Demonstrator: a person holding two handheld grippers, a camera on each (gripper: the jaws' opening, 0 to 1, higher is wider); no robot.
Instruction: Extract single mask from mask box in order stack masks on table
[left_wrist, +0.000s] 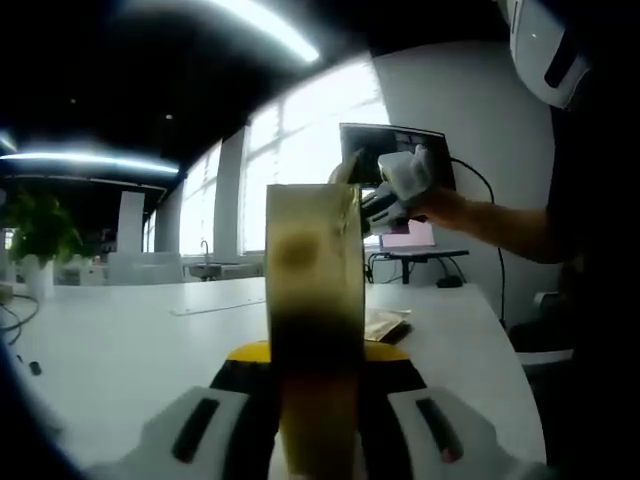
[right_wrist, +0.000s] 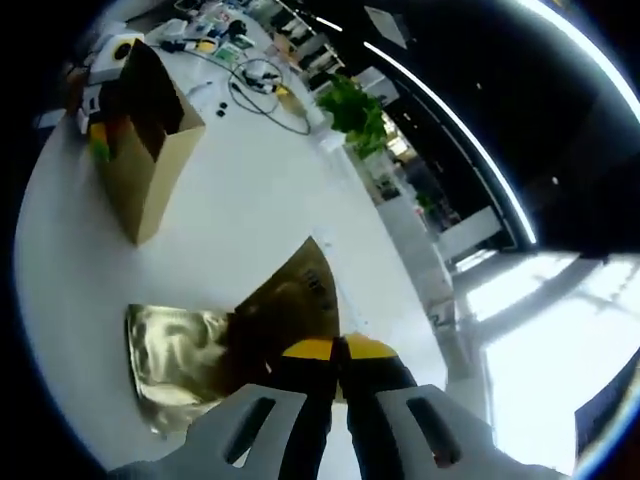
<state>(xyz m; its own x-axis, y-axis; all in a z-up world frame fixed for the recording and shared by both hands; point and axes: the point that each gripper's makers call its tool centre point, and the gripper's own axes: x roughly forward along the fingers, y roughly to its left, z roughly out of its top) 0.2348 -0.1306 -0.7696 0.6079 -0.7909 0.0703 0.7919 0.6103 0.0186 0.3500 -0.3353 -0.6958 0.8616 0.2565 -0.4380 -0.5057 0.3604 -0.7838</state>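
Hard to read: in left gripper view the mask box (left_wrist: 313, 320) stands so close to the lens that it hides the gap between the jaws and most of the white table (left_wrist: 120, 340) behind; its lower end runs out of frame, face is blurred, no print legible. In right gripper view the gold foil pack (right_wrist: 185, 360) is partly covered by the jaws; whether it's fully clear of the box can't tell.

Mask box: tall, tan/yellowish cardboard, upright betw the left gripper (left_wrist: 315, 400) jaws, which press on its sides — clamped on it. Same box seen in right gripper view (right_wrist: 150, 140) as an open-topped tan carton standing on the table, left gripper at its far upper edge.

Mask pack: crinkled gold foil, one end flat and darker, hanging over the table surface, well apart from the box. Right gripper (right_wrist: 338, 355) jaws closed tight on its darker edge, yellow tips touching.

In left gripper view a person's hand (left_wrist: 450, 205) holds the right gripper (left_wrist: 395, 190) above the table's far side; small gold packs (left_wrist: 385, 322) lie on the table below it.
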